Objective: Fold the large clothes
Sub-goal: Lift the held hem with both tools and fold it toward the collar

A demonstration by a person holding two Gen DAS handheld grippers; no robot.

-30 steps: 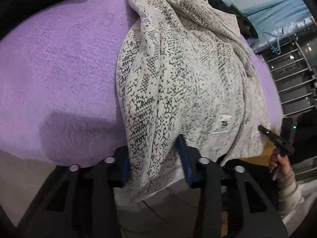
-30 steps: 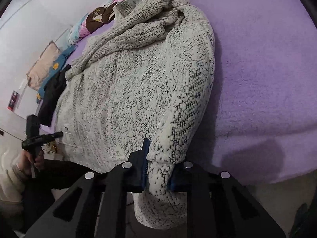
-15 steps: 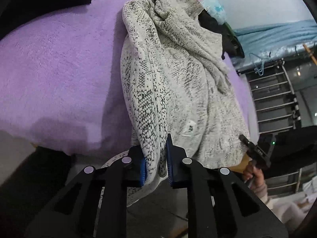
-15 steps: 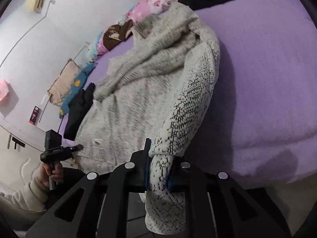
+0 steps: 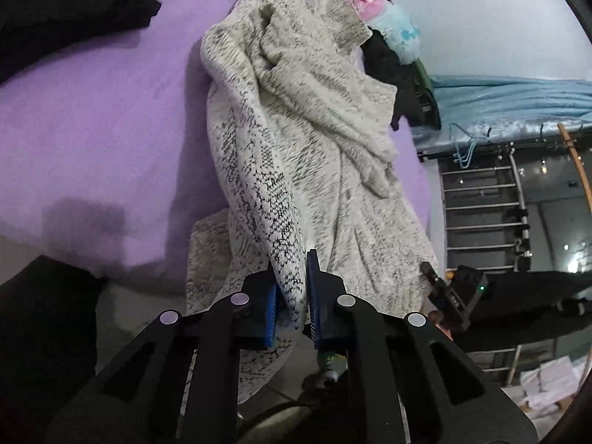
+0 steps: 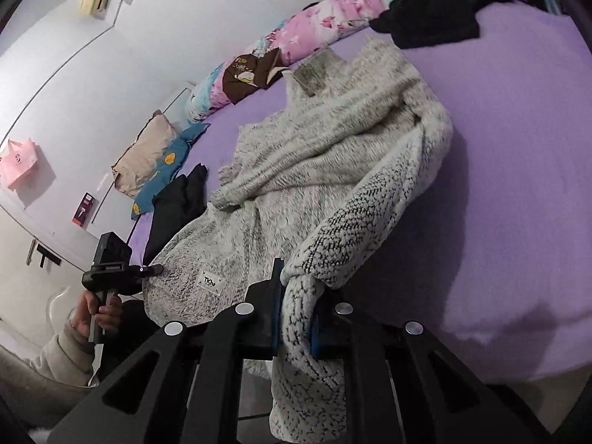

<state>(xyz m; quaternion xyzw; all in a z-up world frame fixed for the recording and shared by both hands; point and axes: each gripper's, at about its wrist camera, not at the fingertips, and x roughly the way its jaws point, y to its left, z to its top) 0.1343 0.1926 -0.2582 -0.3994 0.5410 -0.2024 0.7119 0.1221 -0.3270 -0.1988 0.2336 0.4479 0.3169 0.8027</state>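
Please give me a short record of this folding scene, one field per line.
surface: purple blanket
garment: grey knit sweater, rumpled, near edge hanging past the blanket's edge
left claw: shut on the sweater; has just been closing
right claw: shut on a bunched part of the sweater
label: small white tag near the hem
nearby: black clothes, pillows

The sweater [image 6: 333,170] is off-white, flecked with a black-grey knit pattern, darkest along its edge at lower centre. The blanket [image 6: 518,148] under it is plain lilac. At upper centre the bedding [image 6: 318,29] is pink floral; at upper right lies black clothing [image 6: 436,18]. The gripper pads [image 5: 313,296] are blue.
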